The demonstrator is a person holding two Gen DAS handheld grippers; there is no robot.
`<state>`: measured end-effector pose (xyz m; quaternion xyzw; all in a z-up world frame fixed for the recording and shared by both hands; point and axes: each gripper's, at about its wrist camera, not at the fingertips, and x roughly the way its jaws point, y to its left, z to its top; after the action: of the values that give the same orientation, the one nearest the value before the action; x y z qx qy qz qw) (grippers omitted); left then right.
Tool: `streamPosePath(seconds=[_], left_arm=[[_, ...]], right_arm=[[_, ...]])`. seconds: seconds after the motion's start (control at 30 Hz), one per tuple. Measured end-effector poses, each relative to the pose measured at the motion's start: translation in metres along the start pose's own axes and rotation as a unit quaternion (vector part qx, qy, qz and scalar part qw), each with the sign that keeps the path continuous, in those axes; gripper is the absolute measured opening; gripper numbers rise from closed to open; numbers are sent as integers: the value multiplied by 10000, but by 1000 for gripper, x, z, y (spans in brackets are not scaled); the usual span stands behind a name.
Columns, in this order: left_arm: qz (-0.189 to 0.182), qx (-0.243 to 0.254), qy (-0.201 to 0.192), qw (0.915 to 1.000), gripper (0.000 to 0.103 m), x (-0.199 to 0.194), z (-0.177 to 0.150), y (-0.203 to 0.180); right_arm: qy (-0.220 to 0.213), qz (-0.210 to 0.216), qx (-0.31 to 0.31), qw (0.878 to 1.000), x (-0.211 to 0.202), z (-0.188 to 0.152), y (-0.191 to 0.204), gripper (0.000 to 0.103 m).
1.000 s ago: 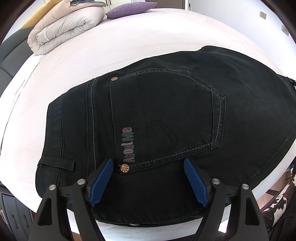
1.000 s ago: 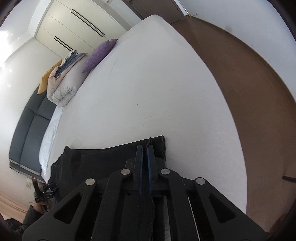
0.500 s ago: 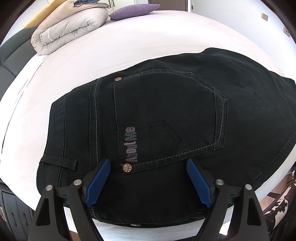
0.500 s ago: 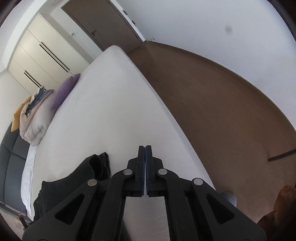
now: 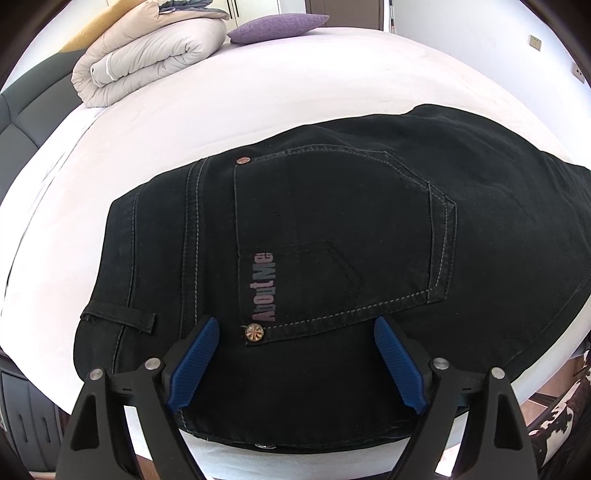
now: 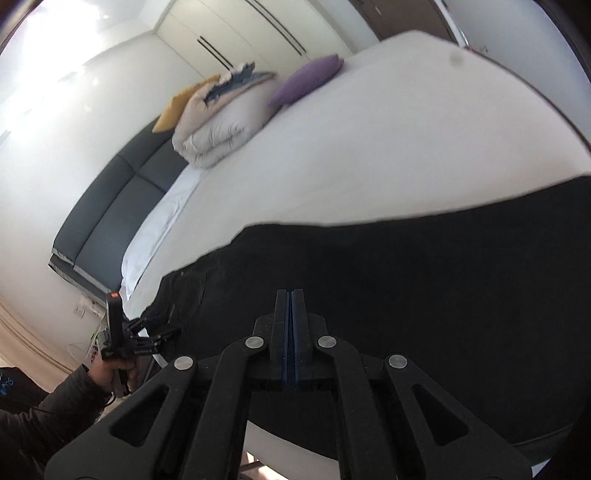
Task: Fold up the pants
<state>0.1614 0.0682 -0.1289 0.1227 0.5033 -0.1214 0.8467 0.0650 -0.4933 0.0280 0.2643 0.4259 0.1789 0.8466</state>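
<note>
Black jeans (image 5: pixel 332 221) lie folded on the white bed (image 5: pixel 258 92), back pocket up, with an "AboutMe" label and copper rivets. My left gripper (image 5: pixel 295 350) hovers open over the waistband end. Its blue pads (image 5: pixel 195 362) stand wide on either side of the pocket's lower corner and grip nothing. In the right wrist view my right gripper (image 6: pixel 291 295) is shut, pads pressed together with nothing between them, above the spread black jeans (image 6: pixel 406 295). The left gripper (image 6: pixel 155 332) shows there too, at the jeans' left end, held by a hand (image 6: pixel 107 373).
A rolled beige duvet (image 5: pixel 147 62) and a purple pillow (image 5: pixel 277 22) sit at the far end of the bed. A dark padded headboard (image 6: pixel 107 221) runs along its left side. A black-and-white patterned rug (image 5: pixel 554 424) lies on the floor below the near edge.
The right gripper, shut throughout, swung from facing the bed's far side and brown floor back over the jeans. The left gripper's jaws widened slightly; it stayed in place.
</note>
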Motion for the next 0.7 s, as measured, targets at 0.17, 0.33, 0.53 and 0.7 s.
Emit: streamPosePath(seconds=[0.17,0.33,0.53,0.7], left_arm=[[-64,-5,-78,9999,88,-4,-2,6],[-230,-49,-183,9996,89,-7,-10,11],[-358,-11,-181,9992,89,-12,-24,17],[-362,25,-120,9993,89,-15,-28,20]], right_arm=[[457,-472,178,9977,52,-28,-30,0],[-130,-811,820,9932,14,-30,-71,0],[-252,-1230,1013,9869,-11,-37,-74,0],[-285,-803,817,9930,-22,-17,-40,3]])
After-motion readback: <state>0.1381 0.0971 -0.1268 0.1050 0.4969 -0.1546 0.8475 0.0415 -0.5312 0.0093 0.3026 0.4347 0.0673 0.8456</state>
